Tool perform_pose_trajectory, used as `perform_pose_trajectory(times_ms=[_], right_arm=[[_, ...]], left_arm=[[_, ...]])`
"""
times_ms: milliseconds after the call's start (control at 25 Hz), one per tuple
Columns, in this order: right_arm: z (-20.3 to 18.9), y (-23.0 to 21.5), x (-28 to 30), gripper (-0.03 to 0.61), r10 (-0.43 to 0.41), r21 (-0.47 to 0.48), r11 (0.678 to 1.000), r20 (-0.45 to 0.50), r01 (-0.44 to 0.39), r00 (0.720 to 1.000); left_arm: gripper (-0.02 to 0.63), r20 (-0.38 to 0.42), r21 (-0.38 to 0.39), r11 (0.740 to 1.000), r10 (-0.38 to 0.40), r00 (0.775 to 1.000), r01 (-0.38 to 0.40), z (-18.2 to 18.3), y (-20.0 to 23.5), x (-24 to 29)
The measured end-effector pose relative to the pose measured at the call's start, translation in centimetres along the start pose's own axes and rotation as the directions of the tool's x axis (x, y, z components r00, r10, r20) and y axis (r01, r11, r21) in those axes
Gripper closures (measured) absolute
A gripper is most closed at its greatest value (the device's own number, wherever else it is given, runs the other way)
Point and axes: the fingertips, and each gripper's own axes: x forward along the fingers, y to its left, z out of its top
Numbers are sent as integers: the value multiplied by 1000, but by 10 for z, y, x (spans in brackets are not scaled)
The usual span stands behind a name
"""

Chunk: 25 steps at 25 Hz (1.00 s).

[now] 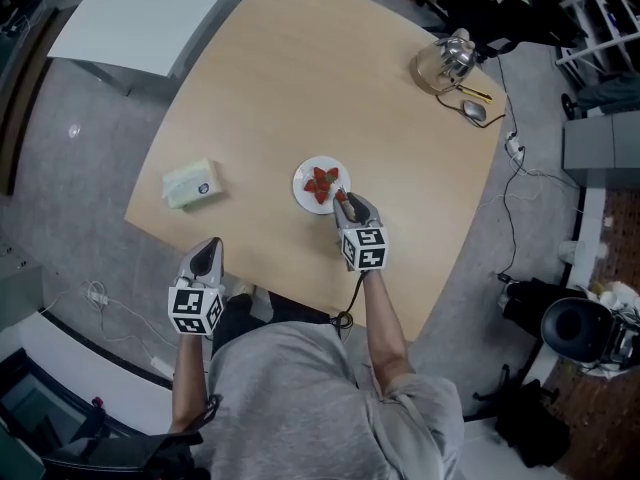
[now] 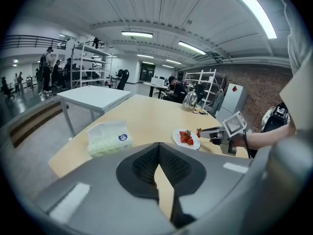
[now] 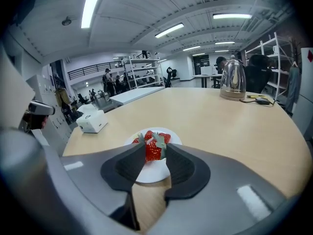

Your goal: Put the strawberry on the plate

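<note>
A small white plate [image 1: 303, 190] sits near the front of the wooden table with a few red strawberries [image 1: 320, 181] on it. My right gripper [image 1: 343, 200] hangs over the plate's near right rim, shut on another strawberry [image 1: 340, 196]. In the right gripper view that strawberry [image 3: 152, 151] is pinched between the black pads, with the plate [image 3: 151, 174] just beyond and below it. My left gripper [image 1: 207, 258] is off the table's near left edge, its jaws closed with nothing between them [image 2: 159, 145]. From there the plate [image 2: 192, 144] and the right gripper [image 2: 203, 129] show to the right.
A pack of tissues [image 1: 192, 183] lies on the table's left side. A kettle [image 1: 452, 58] and a spoon [image 1: 473, 113] are at the far right corner. A white table [image 1: 150, 13] stands beyond on the left. Cables run over the floor on the right.
</note>
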Motion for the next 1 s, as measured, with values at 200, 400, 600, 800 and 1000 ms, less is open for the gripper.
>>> perform_pose_trajectory(times_ms=[200,400,600,800,1000], right_arm=[[-6,-4,10,442,9,15,1000,-24,-9,1000],[-13,-7,19,442,19,28,999,-42,-17,999],[-19,-8,25,441,23,31,999,-58,-22,998],[-22,-7,30,440,36,36,999,-65,-33,997],[-27,-6,33,440,37,35,999,-72,-34,997]], left_arm=[[594,-17,-10,1000,13,1000,-13,-3,4,3],[594,-25,-11,1000,20,999,-20,-4,5,10],[594,-38,-16,1000,25,999,-26,-8,8,13],[594,-45,-16,1000,27,999,-27,-8,7,18],[594,-55,-16,1000,25,998,-26,-12,8,20]])
